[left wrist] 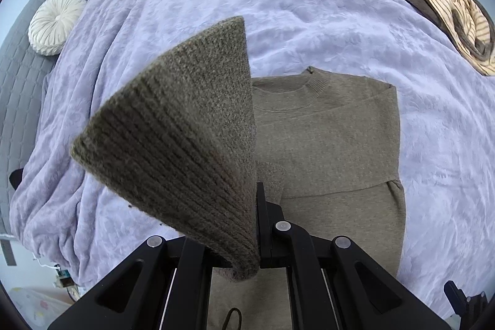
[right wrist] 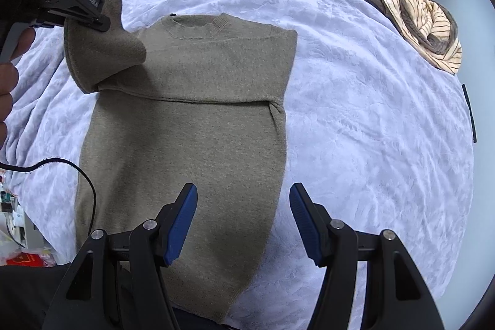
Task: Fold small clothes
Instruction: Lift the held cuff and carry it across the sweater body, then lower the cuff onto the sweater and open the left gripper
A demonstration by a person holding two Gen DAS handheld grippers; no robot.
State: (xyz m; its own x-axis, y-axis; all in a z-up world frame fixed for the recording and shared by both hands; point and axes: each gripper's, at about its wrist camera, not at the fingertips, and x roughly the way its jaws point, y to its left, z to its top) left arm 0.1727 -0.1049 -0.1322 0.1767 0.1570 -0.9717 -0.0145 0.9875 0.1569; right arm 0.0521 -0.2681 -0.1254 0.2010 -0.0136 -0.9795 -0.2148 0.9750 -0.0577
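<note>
One olive-brown knit sweater (right wrist: 191,126) lies flat on a lavender bedspread (right wrist: 355,113). The left gripper (right wrist: 103,20) is clamped on its raised sleeve (right wrist: 102,30), while the right gripper (right wrist: 243,221) hovers with jaws wide and empty above the hem.

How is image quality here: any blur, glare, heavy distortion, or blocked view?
Left wrist: the held sleeve fills the centre, hiding part of the sweater; its near end is soft. Right wrist: sharp, sweater unobstructed, right gripper open. Both: strong fisheye bending of the bed, dark corners, even light, no glare.
</note>
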